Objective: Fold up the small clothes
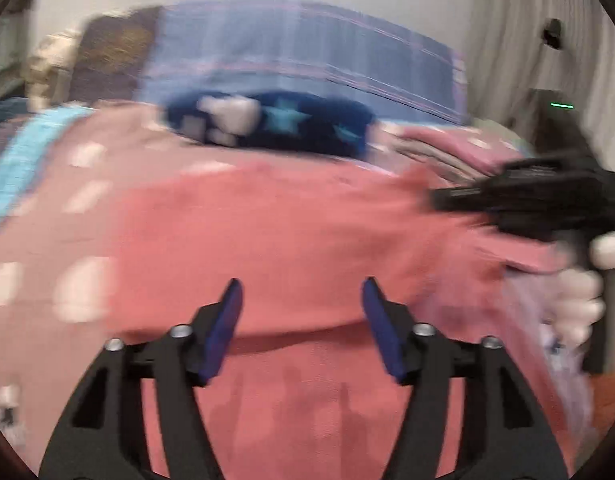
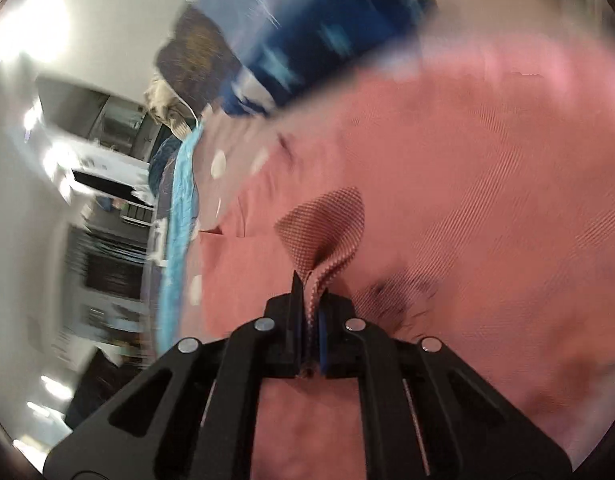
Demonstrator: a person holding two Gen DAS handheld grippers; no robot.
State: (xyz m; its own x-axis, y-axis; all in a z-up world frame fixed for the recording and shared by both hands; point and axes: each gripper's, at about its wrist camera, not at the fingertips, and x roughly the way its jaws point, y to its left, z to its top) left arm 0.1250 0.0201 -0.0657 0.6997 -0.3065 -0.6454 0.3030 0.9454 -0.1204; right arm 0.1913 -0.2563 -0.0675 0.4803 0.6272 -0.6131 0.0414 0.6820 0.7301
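Observation:
A coral-pink garment (image 1: 287, 220) lies spread over the bed in the left wrist view. My left gripper (image 1: 302, 280) hovers over its near part, jaws open and nothing between the blue pads. At the right, my right gripper (image 1: 439, 196) reaches over the garment's edge, held by a white-gloved hand (image 1: 579, 300). In the right wrist view, my right gripper (image 2: 311, 284) is shut on a raised fold (image 2: 327, 232) of the same coral garment (image 2: 447, 200). The cloth puckers between the pads. Both views are blurred.
A dark blue cloth with pale stars (image 1: 291, 120) lies behind the garment, before a blue plaid pillow (image 1: 307, 52). Pink dotted bedding (image 1: 83, 200) and a turquoise blanket (image 1: 19, 160) lie left. Folded clothes (image 1: 447, 148) are stacked at the right, near a curtain (image 1: 507, 40).

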